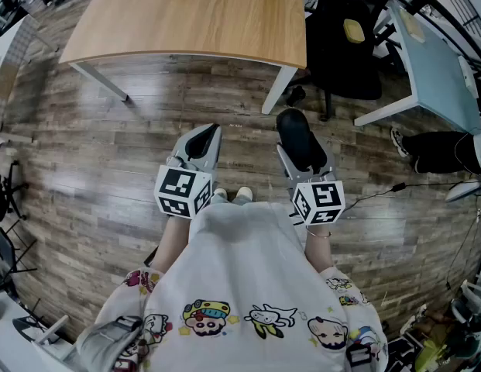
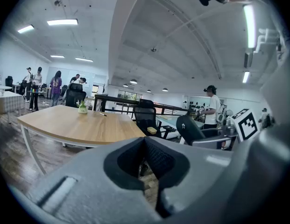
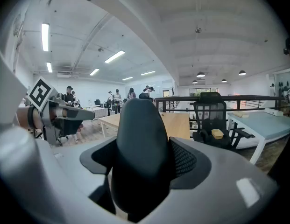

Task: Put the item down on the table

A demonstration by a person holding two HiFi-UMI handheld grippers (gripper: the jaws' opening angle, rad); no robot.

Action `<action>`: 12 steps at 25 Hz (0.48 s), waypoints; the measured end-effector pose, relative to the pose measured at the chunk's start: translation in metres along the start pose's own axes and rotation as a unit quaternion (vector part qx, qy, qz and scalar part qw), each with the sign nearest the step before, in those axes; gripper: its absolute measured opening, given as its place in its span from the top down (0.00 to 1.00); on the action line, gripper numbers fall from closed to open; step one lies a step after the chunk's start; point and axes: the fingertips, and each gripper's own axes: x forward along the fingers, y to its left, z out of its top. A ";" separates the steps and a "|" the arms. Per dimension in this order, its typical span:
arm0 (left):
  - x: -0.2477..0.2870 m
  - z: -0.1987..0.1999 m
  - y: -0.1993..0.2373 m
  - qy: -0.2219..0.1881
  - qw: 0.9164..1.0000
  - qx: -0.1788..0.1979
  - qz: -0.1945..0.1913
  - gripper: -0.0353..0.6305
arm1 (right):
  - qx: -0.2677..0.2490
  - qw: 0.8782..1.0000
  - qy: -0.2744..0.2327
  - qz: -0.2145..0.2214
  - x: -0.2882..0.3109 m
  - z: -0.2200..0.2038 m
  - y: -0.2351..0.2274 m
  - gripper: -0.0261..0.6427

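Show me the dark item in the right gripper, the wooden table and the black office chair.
dark item [image 3: 142, 157]: right gripper view, middle of its rounded body.
wooden table [image 1: 194, 14]: head view, bare part of the top.
black office chair [image 1: 338, 59]: head view, its dark upholstery.

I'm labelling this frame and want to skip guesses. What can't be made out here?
Kind of the dark item: a plain dark shape, its lower end sunk between the jaws, right gripper view.
Far side of the table: cut off by the head view's top edge.
The pot on it: too small, left gripper view.
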 end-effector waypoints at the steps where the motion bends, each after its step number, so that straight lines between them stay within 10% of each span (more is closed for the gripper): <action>1: 0.002 0.000 0.000 0.000 1.000 0.001 0.000 0.95 | 0.000 1.000 -0.002 0.000 0.001 -0.001 -0.002 0.44; 12: 0.012 -0.006 -0.005 0.012 1.000 0.008 0.015 0.95 | 0.034 0.999 -0.004 0.018 0.000 -0.012 -0.012 0.43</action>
